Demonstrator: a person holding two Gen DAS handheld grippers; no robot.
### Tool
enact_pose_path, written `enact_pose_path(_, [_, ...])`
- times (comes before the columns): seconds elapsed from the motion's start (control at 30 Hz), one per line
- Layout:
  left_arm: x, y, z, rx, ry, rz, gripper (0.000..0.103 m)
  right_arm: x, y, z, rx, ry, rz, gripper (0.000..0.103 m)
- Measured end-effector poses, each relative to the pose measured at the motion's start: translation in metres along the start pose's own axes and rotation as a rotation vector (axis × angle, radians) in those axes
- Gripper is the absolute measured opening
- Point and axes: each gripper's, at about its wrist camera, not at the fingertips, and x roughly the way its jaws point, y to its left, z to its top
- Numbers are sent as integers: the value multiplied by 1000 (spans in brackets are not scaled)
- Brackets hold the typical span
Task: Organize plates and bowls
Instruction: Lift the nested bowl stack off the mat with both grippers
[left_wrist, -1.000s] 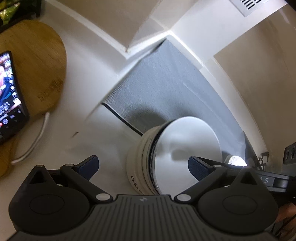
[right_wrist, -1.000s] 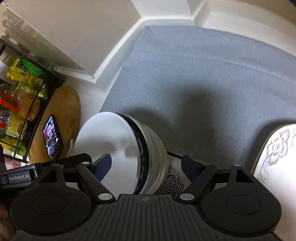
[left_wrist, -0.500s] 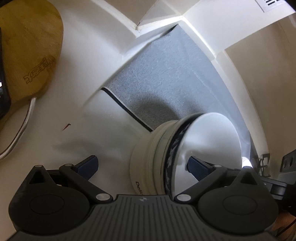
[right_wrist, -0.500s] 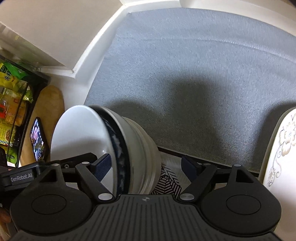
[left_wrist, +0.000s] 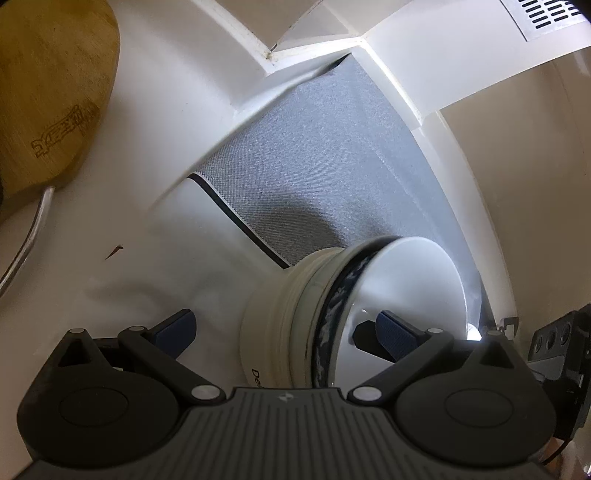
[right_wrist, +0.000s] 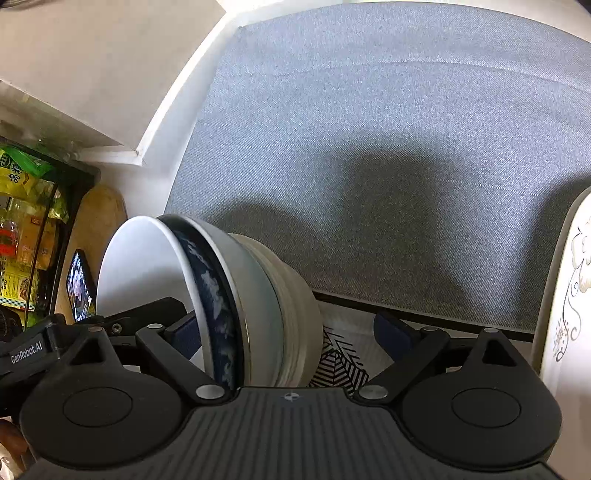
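A stack of nested bowls (left_wrist: 295, 325) sits between the fingers of both grippers, seen tilted on its side. The innermost bowl (left_wrist: 413, 288) is white inside with a dark blue patterned outside; cream bowls lie under it. My left gripper (left_wrist: 284, 332) is open, with its right finger (left_wrist: 397, 332) inside the top bowl and its left finger outside the stack. In the right wrist view the stack (right_wrist: 236, 295) sits between the open fingers of my right gripper (right_wrist: 291, 332); its left finger is inside the white bowl. The stack hangs above a grey mat (right_wrist: 388, 147).
A floral-patterned white plate (right_wrist: 565, 295) stands at the right edge. A wooden cutting board (left_wrist: 48, 92) and a phone (right_wrist: 79, 284) lie to the left, with a rack of snack packets (right_wrist: 22, 221) behind. White cabinet walls (left_wrist: 303, 33) enclose the mat.
Both grippers have moved forward with the bowl stack, deeper over the grey mat. The stack has tilted further, showing more of the blue patterned band.
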Motion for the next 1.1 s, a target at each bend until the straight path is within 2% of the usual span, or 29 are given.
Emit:
enact_pose_path(0.2, [-2, 6, 2, -26, 0, -31, 103, -6, -10, -8, 40, -42, 42, 103])
enact_pose_path(0.43, [-4, 5, 0, -5, -12, -42, 103, -8, -15, -5, 43, -27, 63, 103])
enact_pose_path(0.57, [-6, 3, -4, 4, -23, -31, 103, -11, -27, 0, 135, -28, 106, 103])
enact_pose_path(0.7, [-6, -2, -6, 16, -25, -7, 103, -12, -30, 0, 161, -29, 107, 103])
enact_pose_path(0.97, [-6, 0, -3, -2, -13, -9, 103, -12, -30, 1, 167, 11, 101, 103])
enact_pose_path(1.1, [-4, 1, -2, 5, -15, -11, 103, -11, -27, 3, 114, 43, 99, 103])
